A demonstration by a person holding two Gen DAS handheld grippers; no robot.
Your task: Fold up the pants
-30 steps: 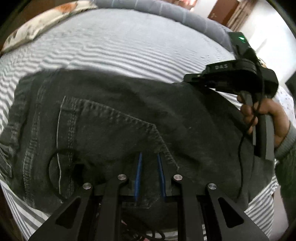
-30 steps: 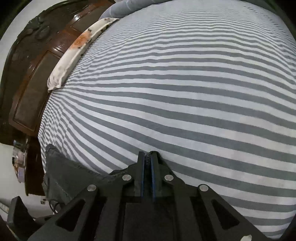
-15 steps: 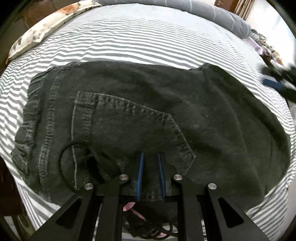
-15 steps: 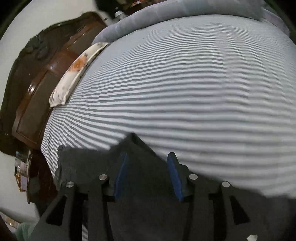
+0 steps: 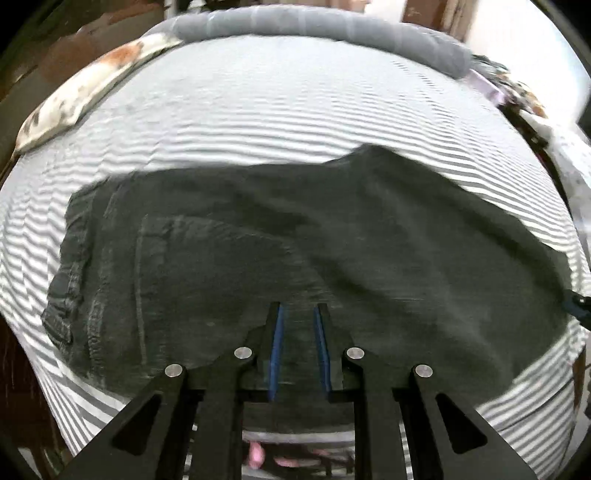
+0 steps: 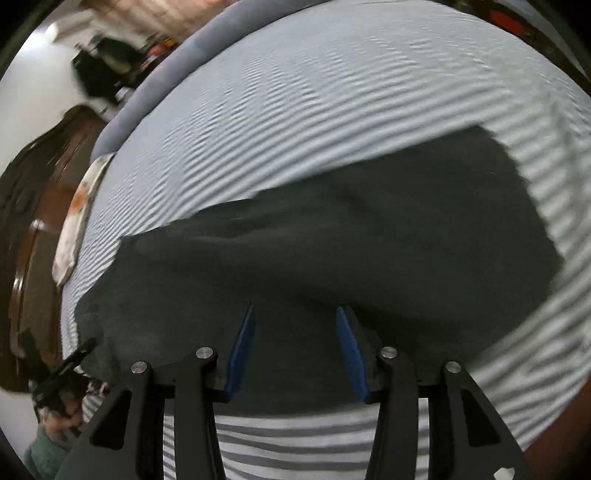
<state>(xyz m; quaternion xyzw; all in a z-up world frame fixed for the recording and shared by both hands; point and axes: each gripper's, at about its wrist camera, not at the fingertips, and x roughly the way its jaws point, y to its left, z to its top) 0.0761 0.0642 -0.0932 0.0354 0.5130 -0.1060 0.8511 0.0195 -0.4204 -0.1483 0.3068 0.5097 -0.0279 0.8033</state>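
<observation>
Dark grey pants (image 5: 332, 251) lie folded into a compact block on the bed (image 5: 258, 122), which carries a grey-and-white striped sheet. Waistband and belt loops sit at the left end in the left wrist view; a back pocket faces up beside them. The far edge of the fabric is uneven, with one raised corner toward the right.

Left gripper (image 5: 298, 332): above the near edge of the pants, blue-padded fingers (image 5: 275, 343) a narrow gap apart, nothing between them. Contact with the cloth cannot be told.

Right gripper (image 6: 295, 332): fingers spread wide, blue pads (image 6: 240, 350) well apart, over the near part of the pants (image 6: 332, 251); holding nothing.

A floral pillow (image 5: 85, 88) lies at the bed's far left corner, and a grey bolster (image 5: 332, 26) runs along the far edge. A dark wooden headboard (image 6: 33, 206) shows in the right wrist view. Both frames are motion-blurred.
</observation>
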